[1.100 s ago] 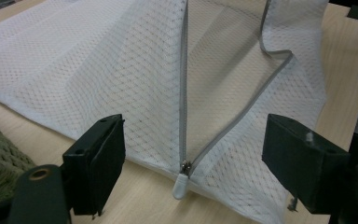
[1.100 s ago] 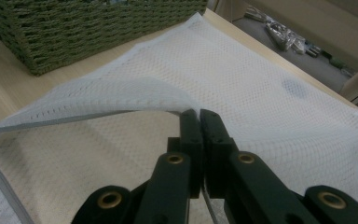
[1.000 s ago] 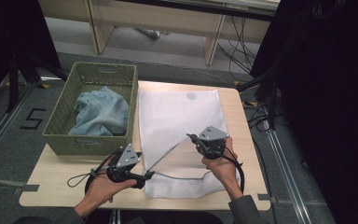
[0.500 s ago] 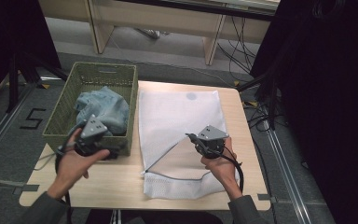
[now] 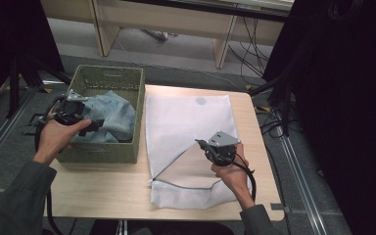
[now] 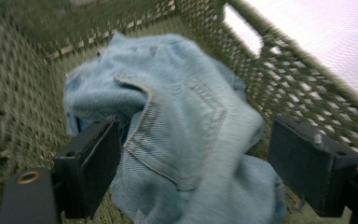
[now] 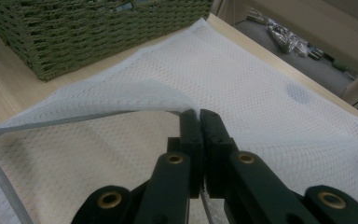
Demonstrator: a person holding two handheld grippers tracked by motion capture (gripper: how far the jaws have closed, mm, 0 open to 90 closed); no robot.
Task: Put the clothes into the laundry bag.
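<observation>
My left gripper (image 6: 191, 182) hangs over the green basket (image 5: 127, 152) at far left, jaws wide, straddling the crumpled denim (image 6: 182, 121) just ahead. Right gripper (image 7: 199, 116) is clamped on the mesh bag's (image 5: 186, 117) lifted flap, mouth facing left toward the basket.

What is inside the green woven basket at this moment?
A crumpled light-blue denim garment lies in the green woven basket, a stitched pocket showing. The left hand-held gripper hovers open over it. Anything beneath the denim is covered.
</observation>
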